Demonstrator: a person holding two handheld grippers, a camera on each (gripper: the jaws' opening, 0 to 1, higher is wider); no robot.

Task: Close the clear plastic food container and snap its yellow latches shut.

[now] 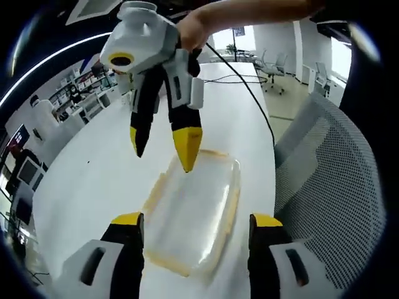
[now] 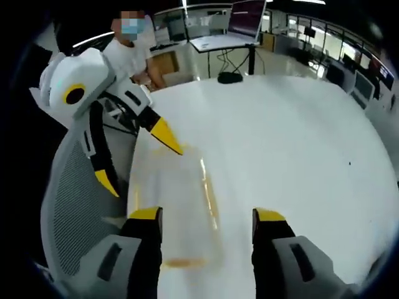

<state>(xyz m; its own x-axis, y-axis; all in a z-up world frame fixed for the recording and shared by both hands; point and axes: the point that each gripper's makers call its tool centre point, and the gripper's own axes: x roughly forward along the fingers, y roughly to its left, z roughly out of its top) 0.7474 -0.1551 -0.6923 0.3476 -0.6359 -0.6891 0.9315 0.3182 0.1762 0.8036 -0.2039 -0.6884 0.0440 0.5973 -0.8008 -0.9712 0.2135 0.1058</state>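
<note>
While lying flat on the white bench, the clear container (yellow-edged lid on) is sitting btwn. both hand-held grippers: left and right, jaws spread, nothing gripped; mesh chair adj.

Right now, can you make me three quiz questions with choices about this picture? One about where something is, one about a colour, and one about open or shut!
1. Where is the container?
A. on the white table
B. on the chair
C. on the floor

2. What colour are the tips of the fingers?
A. red
B. yellow
C. green

3. How is the left gripper?
A. shut on the container
B. shut on a cable
C. open

Answers:
1 A, it lies flat on the tabletop.
2 B, every fingertip is yellow.
3 C, its fingers stand wide apart.
</note>
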